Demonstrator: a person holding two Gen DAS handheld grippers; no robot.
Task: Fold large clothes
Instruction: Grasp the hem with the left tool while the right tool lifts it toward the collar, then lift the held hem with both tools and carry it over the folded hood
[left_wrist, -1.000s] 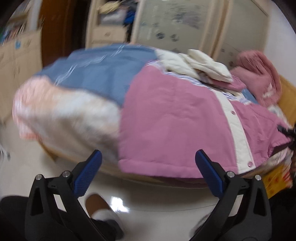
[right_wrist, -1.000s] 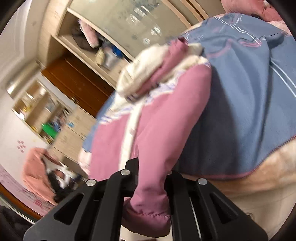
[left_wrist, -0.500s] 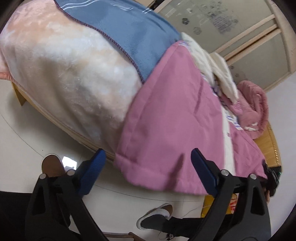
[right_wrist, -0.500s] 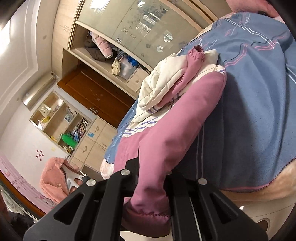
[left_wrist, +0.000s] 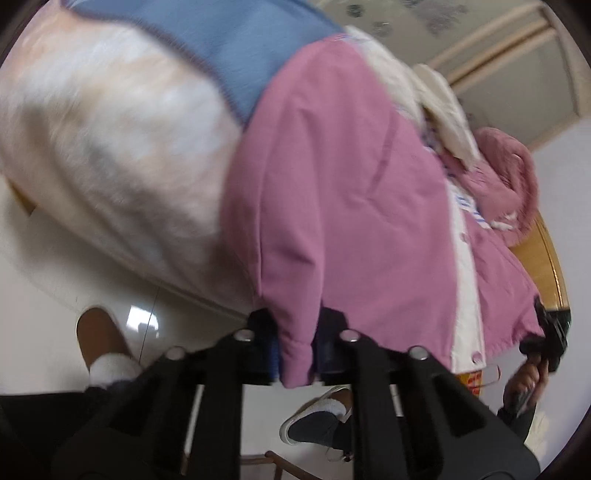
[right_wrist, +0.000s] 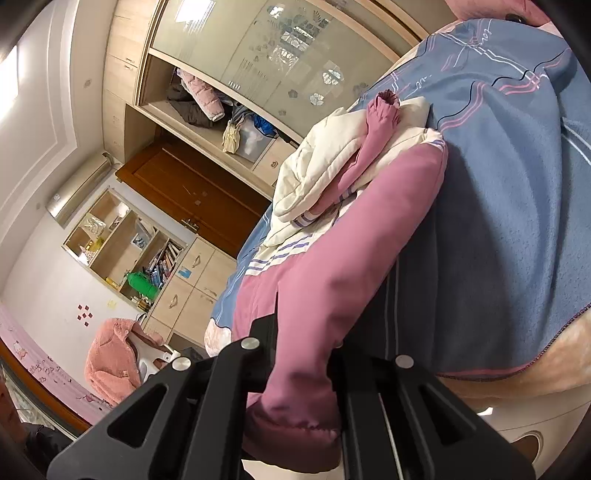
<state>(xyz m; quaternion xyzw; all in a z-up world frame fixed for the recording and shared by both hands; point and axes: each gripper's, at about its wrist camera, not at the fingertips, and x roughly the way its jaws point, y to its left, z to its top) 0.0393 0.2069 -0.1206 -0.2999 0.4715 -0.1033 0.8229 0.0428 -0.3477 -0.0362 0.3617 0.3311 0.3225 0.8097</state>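
**Both grippers pinch the hem**

Left gripper (left_wrist: 295, 350) has just clamped shut on the pink jacket (left_wrist: 343, 192) hem at lower centre; right gripper (right_wrist: 299, 384) grips its other corner. The jacket lies across the blue blanket (right_wrist: 498, 221). Best to lift both corners evenly, keeping the hem taut.

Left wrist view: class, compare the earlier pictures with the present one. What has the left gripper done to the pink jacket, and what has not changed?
The left gripper came in on the pink jacket and its jaws have just been closing; they now pinch the hem's corner, where earlier they stood wide open and empty. Unchanged: the right gripper stays shut on the jacket's other end, and the jacket still lies on the blue blanket.
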